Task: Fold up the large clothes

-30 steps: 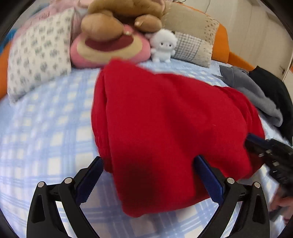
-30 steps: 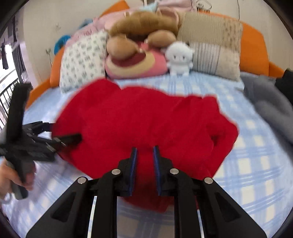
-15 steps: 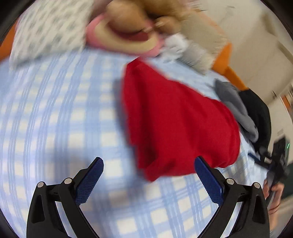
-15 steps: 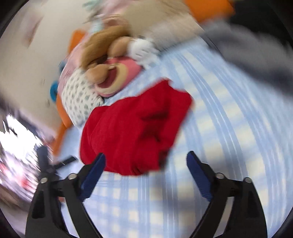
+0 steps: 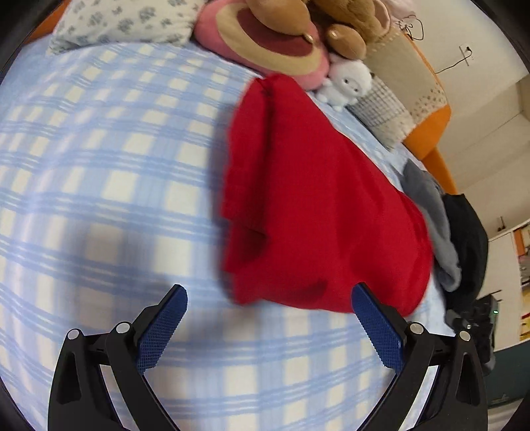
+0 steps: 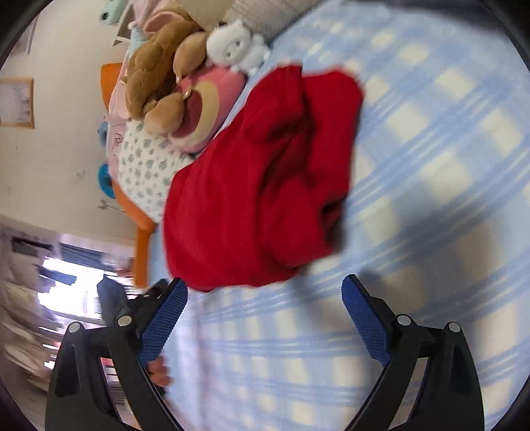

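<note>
A red garment (image 5: 318,205) lies folded in a thick bundle on the blue plaid bed sheet (image 5: 99,165). My left gripper (image 5: 269,291) is open just short of the bundle's near edge, with nothing between its blue pads. In the right wrist view the same red garment (image 6: 258,185) shows loose folds on its right side. My right gripper (image 6: 265,283) is wide open in front of its near edge, holding nothing. The other gripper's black frame (image 5: 477,318) shows at the right edge of the left wrist view.
Plush toys (image 5: 281,36), a white plush (image 5: 347,83) and pillows (image 5: 126,20) line the orange headboard behind the garment. A grey garment (image 5: 430,212) and a black one (image 5: 467,248) lie on the bed to its right. A hand (image 6: 159,371) shows low on the left.
My right gripper has gone from shut to wide open. Both grippers have pulled back from the red garment and rolled. The garment now lies free of both.
</note>
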A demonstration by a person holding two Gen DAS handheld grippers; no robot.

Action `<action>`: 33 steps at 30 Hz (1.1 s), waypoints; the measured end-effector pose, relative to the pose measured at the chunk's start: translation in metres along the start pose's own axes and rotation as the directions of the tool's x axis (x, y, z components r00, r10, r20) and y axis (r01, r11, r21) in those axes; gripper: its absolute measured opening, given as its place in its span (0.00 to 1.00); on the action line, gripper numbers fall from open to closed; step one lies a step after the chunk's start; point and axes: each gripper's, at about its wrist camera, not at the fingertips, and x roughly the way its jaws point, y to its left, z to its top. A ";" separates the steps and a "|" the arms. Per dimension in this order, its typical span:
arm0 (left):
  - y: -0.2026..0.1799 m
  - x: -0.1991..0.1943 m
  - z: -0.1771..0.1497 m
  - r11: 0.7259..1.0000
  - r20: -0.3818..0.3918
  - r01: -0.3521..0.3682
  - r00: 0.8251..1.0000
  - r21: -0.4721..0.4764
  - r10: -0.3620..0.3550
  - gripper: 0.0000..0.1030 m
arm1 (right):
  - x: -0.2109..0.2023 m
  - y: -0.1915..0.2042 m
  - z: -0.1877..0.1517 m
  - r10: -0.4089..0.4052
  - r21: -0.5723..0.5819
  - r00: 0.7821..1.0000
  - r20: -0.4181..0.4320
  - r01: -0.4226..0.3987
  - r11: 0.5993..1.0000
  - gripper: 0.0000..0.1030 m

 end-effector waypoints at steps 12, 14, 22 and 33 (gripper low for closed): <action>-0.104 0.010 -0.092 0.395 0.311 -0.360 0.932 0.845 0.184 0.98 | 0.031 0.109 -0.091 -0.408 -0.830 0.778 0.477 0.552 0.082 0.92; -0.107 0.022 -0.116 0.150 0.394 -0.424 0.899 0.893 0.192 0.98 | 0.046 0.108 -0.119 -0.348 -0.829 0.752 0.559 0.513 -0.223 0.92; -0.100 0.059 -0.117 -0.167 0.405 -0.372 0.877 0.913 0.258 0.97 | 0.107 0.080 -0.144 -0.363 -0.698 0.710 0.604 0.252 -0.670 0.93; -0.103 0.088 -0.066 -0.210 0.416 -0.371 0.875 0.905 0.247 0.98 | 0.150 0.080 -0.079 -0.332 -0.631 0.640 0.693 0.316 -0.708 0.95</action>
